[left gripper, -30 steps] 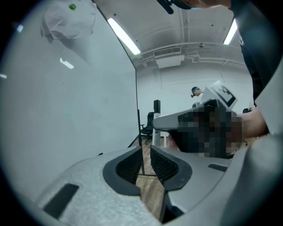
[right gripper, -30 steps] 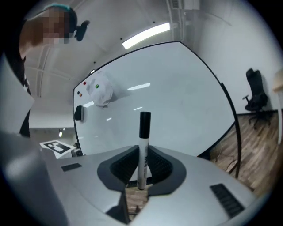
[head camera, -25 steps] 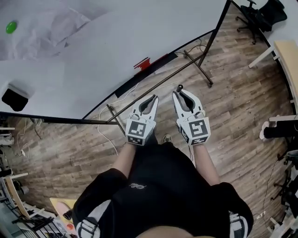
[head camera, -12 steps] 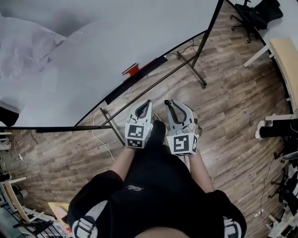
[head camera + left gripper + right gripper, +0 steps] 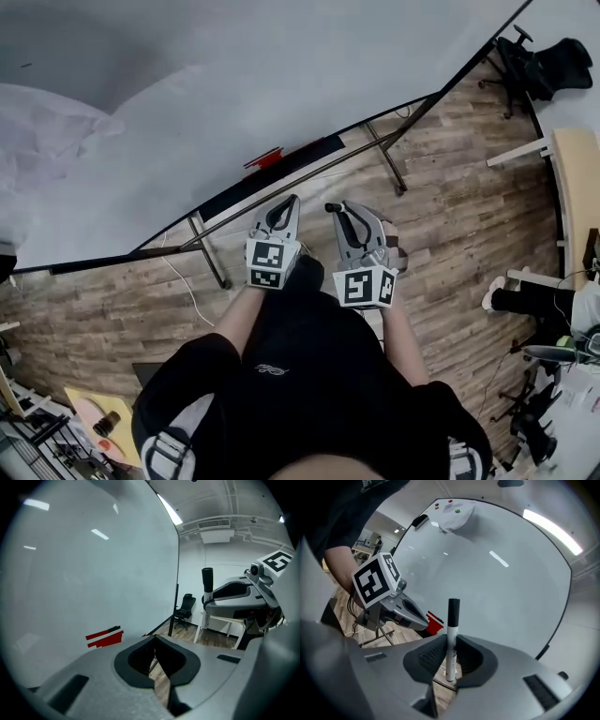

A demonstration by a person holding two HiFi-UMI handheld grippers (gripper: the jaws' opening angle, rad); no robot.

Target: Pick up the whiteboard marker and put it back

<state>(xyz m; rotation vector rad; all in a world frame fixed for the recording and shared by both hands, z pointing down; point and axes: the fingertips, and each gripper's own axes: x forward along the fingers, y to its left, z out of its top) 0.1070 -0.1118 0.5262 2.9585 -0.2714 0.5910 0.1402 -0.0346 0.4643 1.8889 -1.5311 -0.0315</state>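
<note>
The whiteboard marker [image 5: 453, 616], white with a black cap, stands upright between the pads of my right gripper [image 5: 450, 644], which is shut on it. In the head view the right gripper [image 5: 343, 217] is in front of my body, and the marker's cap [image 5: 332, 207] pokes out at its tip. To its left, my left gripper [image 5: 284, 208] is shut with nothing in it; its jaw tips meet in the left gripper view [image 5: 154, 640]. Both grippers point at the whiteboard [image 5: 234, 84]. Its lower tray, just ahead, holds a red eraser [image 5: 265, 157].
The whiteboard's metal stand legs [image 5: 384, 159] and a white cable [image 5: 178, 281] lie on the wooden floor. An office chair [image 5: 553, 66] and a desk [image 5: 577, 178] stand at the right. High on the board are coloured magnets [image 5: 457, 511] and a black eraser [image 5: 420, 521].
Both grippers have come nearer the whiteboard's lower edge and tray. The right gripper has rolled with the marker still in it.
</note>
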